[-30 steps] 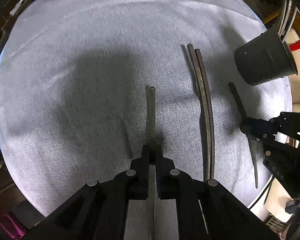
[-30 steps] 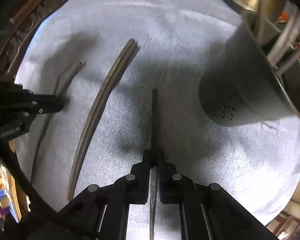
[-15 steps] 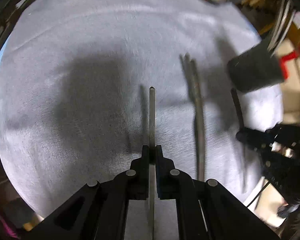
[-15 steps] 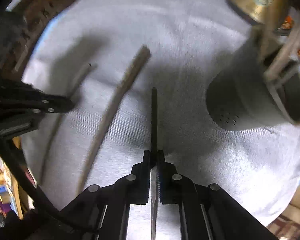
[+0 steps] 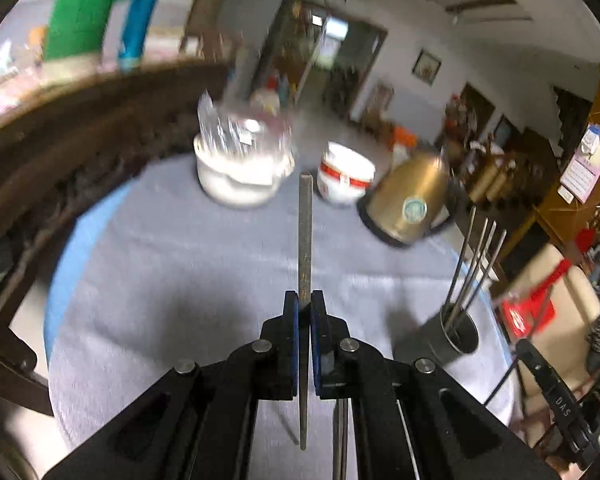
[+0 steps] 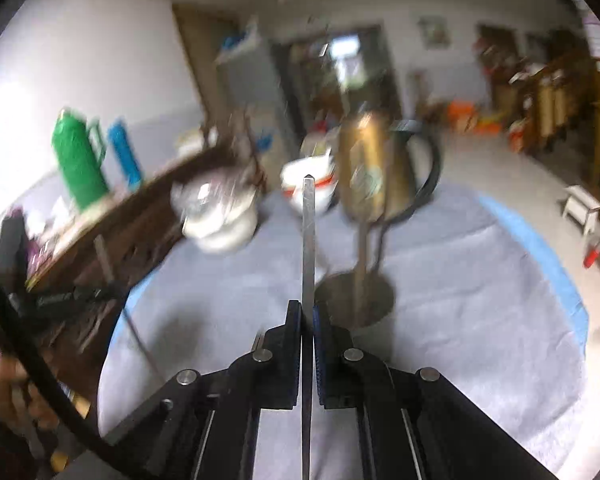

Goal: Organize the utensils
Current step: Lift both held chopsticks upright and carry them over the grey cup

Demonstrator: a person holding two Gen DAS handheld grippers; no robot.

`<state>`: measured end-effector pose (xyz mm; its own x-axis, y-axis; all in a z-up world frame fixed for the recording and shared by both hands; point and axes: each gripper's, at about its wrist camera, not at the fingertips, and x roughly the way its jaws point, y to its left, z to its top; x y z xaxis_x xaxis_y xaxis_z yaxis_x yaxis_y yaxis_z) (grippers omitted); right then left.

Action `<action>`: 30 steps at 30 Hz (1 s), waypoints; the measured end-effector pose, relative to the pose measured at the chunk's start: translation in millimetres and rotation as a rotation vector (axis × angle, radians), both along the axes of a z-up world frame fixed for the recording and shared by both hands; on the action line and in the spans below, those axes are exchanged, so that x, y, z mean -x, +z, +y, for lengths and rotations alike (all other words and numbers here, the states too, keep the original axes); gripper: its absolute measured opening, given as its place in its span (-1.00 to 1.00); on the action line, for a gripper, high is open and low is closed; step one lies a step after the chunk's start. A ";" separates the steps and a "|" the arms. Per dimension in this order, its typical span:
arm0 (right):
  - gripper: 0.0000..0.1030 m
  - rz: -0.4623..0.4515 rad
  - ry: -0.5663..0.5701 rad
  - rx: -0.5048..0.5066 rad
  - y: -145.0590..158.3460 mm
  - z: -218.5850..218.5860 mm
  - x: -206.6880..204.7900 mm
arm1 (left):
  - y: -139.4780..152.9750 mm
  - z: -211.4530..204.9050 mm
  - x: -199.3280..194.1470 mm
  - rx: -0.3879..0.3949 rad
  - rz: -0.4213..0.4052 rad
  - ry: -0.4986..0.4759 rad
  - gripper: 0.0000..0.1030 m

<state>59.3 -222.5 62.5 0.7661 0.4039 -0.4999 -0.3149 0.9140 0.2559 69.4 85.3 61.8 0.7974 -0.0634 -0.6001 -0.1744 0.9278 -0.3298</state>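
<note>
The left gripper [image 5: 304,300] is squeezed tight on a dark chopstick [image 5: 305,232]. The stick pokes out in front of the fingers and also runs back under them. It is up in the air, above the grey cloth [image 5: 180,280] on the round table.

The right gripper [image 6: 308,308] is squeezed tight on another chopstick [image 6: 308,236], a shiny grey one, held the same way over the cloth.

A bit past the left gripper, to its right, stands a dark cup [image 5: 448,338] with thin sticks [image 5: 474,256] standing in it. In the right view the cup [image 6: 356,300] is just past the fingers, a little to the right.

At the far side of the table sit a white pot [image 5: 236,180] with something clear and shiny in it, a white bowl with red marks [image 5: 344,178] and a gold kettle [image 5: 408,204]. They are blurry.

Behind the table is a dark wooden shelf [image 6: 100,232] with a green flask [image 6: 80,160] and a blue one [image 6: 124,156].
</note>
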 end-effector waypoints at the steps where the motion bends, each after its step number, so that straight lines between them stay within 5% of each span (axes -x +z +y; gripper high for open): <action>1: -0.88 -0.030 -0.044 -0.003 -2.3 -2.6 1.2 | -0.7 -6.4 3.6 -0.030 -0.036 0.009 -0.89; 7: -0.87 -0.106 -0.117 0.030 -18.8 -4.1 9.8 | -6.8 -26.0 22.1 -0.141 -0.110 0.022 -0.89; 11: -0.87 -0.151 -0.121 0.052 -22.6 -9.7 27.5 | 3.4 -29.4 45.3 -0.148 -0.116 0.015 -0.88; 21: -0.86 -0.147 -0.126 0.044 -21.6 -40.9 80.8 | -1.6 -11.7 75.2 -0.068 -0.097 0.037 -0.87; 30: -0.88 -0.130 -0.122 0.012 -17.7 -44.4 81.8 | -2.4 -2.6 75.2 0.008 -0.089 0.047 -0.88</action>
<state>-22.5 -266.9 44.8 0.8678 0.2988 -0.3972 -0.2314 0.9501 0.2092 -5.9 82.7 59.3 0.8498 -0.0290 -0.5263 -0.1873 0.9167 -0.3529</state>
